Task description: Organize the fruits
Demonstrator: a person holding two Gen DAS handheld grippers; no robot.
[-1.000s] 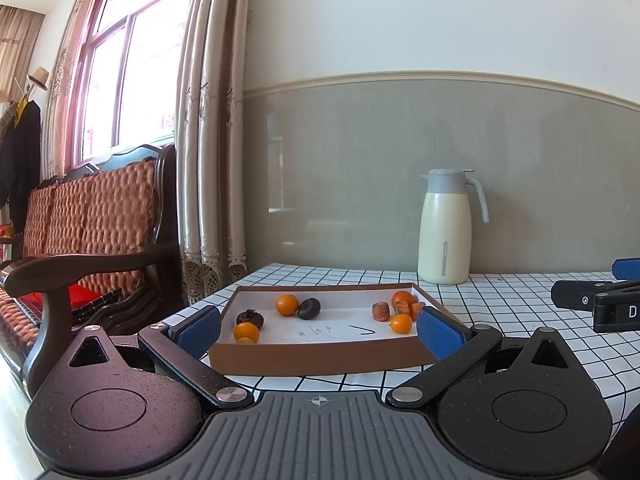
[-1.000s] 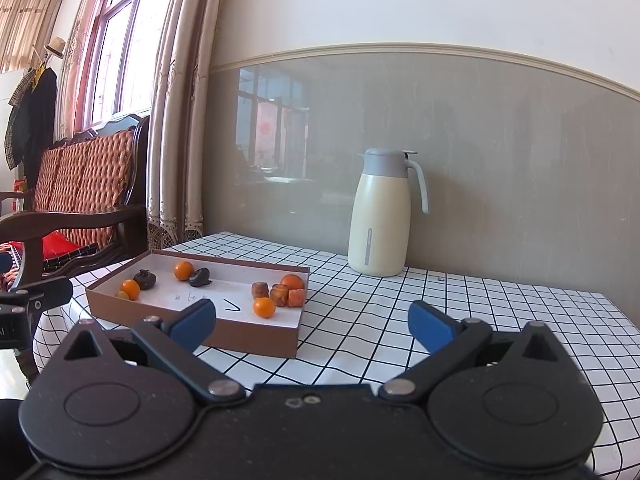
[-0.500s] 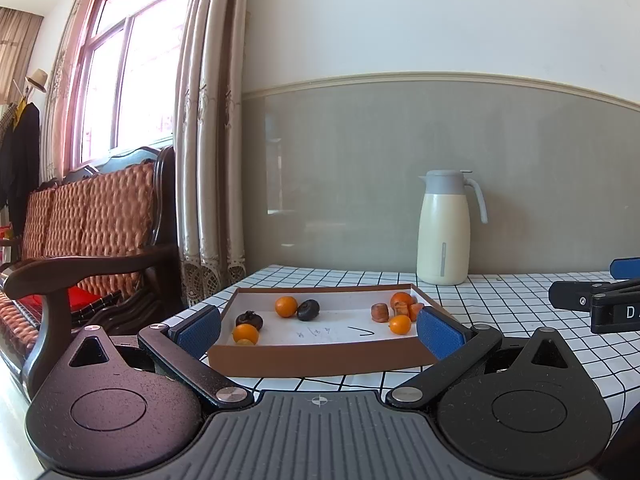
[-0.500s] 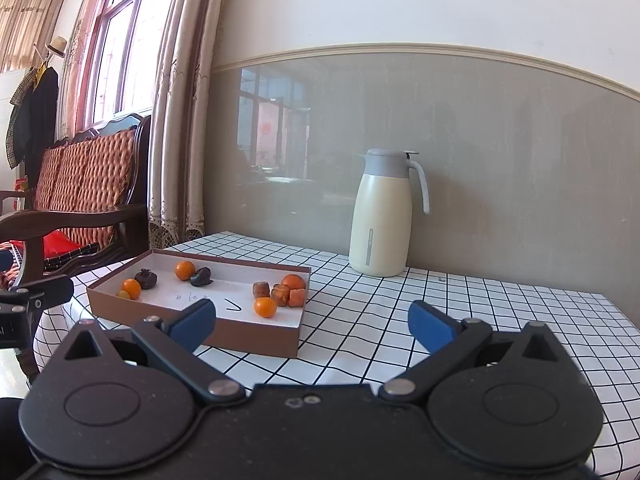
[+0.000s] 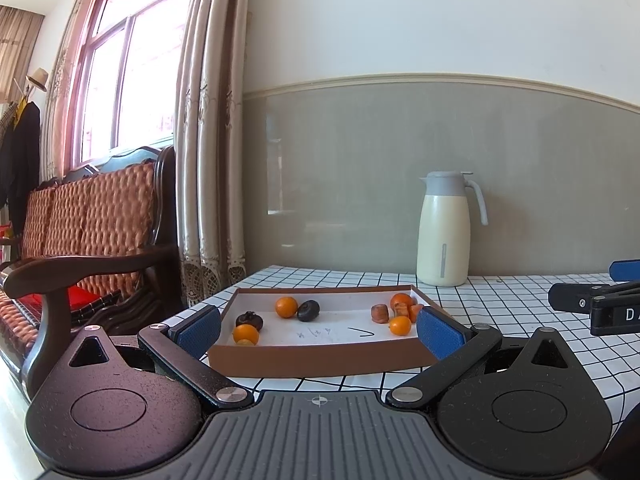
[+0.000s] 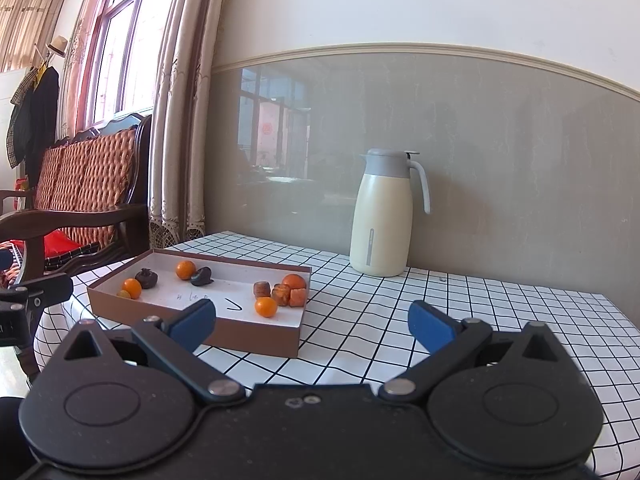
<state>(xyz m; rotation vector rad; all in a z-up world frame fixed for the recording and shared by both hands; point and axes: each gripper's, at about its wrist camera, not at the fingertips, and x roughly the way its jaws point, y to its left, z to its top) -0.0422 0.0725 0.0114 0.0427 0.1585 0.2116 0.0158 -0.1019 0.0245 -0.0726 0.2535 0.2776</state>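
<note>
A shallow brown box [image 5: 316,354] with a white floor sits on the checked tablecloth; it also shows in the right wrist view [image 6: 192,322]. Its left part holds orange fruits [image 5: 286,306] and dark fruits [image 5: 308,310]. Its right part holds a cluster of orange fruits [image 5: 400,325] and brown pieces [image 5: 379,313], also seen in the right wrist view [image 6: 280,293]. My left gripper [image 5: 320,330] is open and empty, in front of the box's near wall. My right gripper [image 6: 312,322] is open and empty, at the box's right front corner.
A cream thermos jug [image 5: 443,230] stands at the back of the table by the wall, also in the right wrist view [image 6: 382,214]. A wooden sofa [image 5: 80,232] and curtains stand to the left. The table's left edge [image 6: 60,320] is near the box.
Both views have shifted very slightly; the box and fruits sit as before. Both grippers stay open.
</note>
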